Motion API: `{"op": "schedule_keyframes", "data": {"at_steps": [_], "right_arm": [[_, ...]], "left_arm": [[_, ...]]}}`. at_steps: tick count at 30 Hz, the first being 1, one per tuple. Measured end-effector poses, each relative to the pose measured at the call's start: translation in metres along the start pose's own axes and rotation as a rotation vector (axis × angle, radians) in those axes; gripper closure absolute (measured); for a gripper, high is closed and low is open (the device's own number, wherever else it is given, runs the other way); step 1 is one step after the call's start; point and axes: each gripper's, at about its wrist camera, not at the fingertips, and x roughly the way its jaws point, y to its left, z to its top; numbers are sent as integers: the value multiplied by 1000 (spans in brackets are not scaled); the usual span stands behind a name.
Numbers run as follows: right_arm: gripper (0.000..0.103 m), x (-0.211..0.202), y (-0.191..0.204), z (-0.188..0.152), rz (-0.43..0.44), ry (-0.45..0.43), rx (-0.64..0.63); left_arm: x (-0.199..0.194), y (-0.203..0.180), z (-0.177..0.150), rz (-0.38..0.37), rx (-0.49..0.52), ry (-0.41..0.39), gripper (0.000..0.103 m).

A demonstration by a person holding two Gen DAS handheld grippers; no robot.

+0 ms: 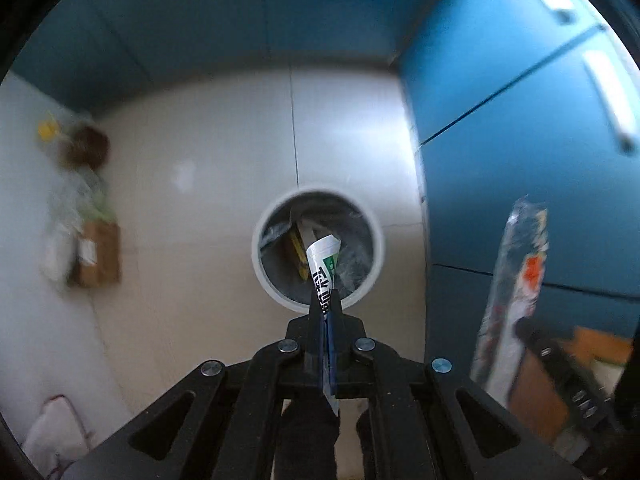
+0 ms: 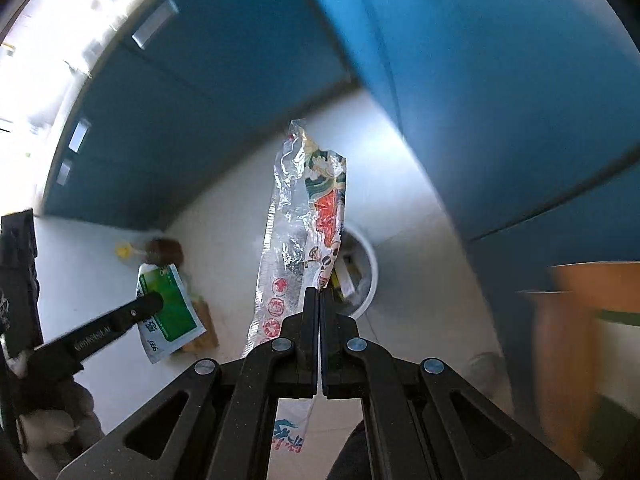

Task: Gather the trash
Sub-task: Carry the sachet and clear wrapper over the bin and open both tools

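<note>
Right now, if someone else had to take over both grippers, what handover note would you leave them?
Left gripper: shut on a green and white packet, held over the round white bin on the floor.
Right gripper: shut on a long clear wrapper with red print, held upright, near the bin but not plainly over it.
Done: both pieces picked up; the bin already holds some trash.
Left: drop the packet, then bring the wrapper over and release it. More litter, including a brown box, lies by the wall; blurred, so check it afterwards.
</note>
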Motion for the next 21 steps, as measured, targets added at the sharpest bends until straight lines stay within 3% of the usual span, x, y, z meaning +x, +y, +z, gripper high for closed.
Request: {"op": "schedule_keyframes", "data": {"at_steps": [5,8,14,15,16,17,18,20,21], "right_arm": [[103,155,-14,5,-16,112,12],[103,235,-19,7,-24,170,-24],[102,319,-20,7,-78,262,-114],[100,327,-19,8,-92,278,-126],[97,333,-19,9,-119,281,-133],[84,335,-21,9,-133,279,-135],[65,336,-20,10,-137,275,-131],[44,327,-23,14,-160,256,-128],[41,323,-22,16,-162,245,-134]], "left_arm": [[147,39,24,-76,-49,133,103],[212,48,29,-76,-57,197,100],[276,60,30,-73,-70,260,89],[277,60,31,-63,-67,256,74],[276,60,31,-54,-60,244,50],[273,60,34,-49,-57,236,37],[269,59,34,-38,-50,219,22],[258,59,33,-3,-32,189,20],[255,60,32,11,-27,184,18]]}}
